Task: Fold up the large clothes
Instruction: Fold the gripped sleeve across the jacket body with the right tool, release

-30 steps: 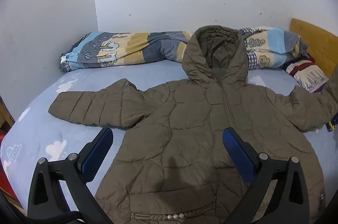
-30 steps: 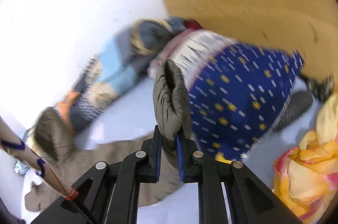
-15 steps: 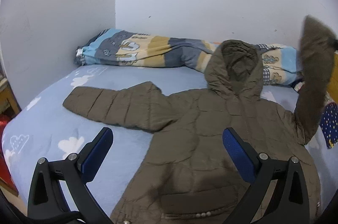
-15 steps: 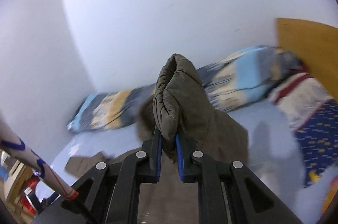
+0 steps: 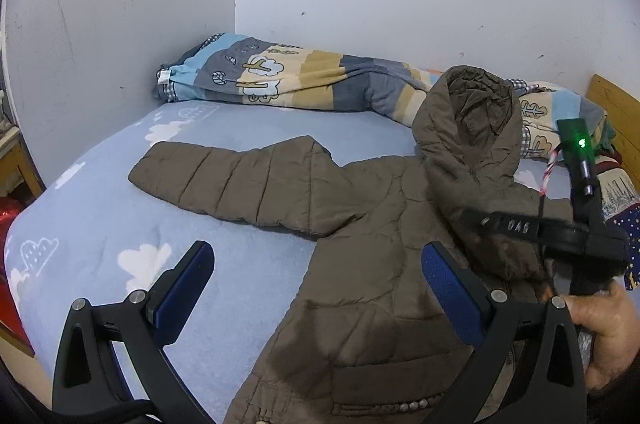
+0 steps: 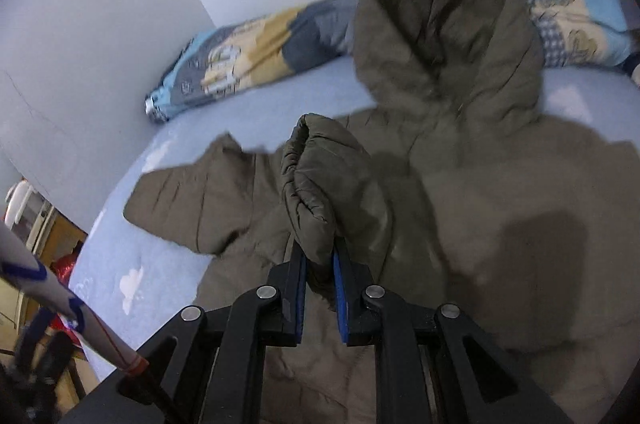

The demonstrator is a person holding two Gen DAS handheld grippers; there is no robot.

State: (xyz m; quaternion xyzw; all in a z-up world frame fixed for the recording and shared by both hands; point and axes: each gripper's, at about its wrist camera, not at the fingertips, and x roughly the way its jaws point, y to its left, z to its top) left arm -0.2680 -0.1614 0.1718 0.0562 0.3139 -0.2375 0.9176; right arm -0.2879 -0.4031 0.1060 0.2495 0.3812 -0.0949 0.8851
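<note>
Right gripper (image 6: 319, 288) fingers clamped on jacket (image 5: 380, 264) cuff above its chest, left gripper (image 5: 316, 288) fingers apart, bare bed (image 5: 100, 224) at left edge, left view alone shows headboard (image 5: 616, 119).

Left claw (image 5: 316, 298) jaws spread wide, empty, right claw (image 6: 320, 294) clamped tight, right hand (image 5: 606, 334) gripping its handle

Home bedroom: bed (image 5: 100, 224), rolled quilt (image 5: 288, 79).
</note>
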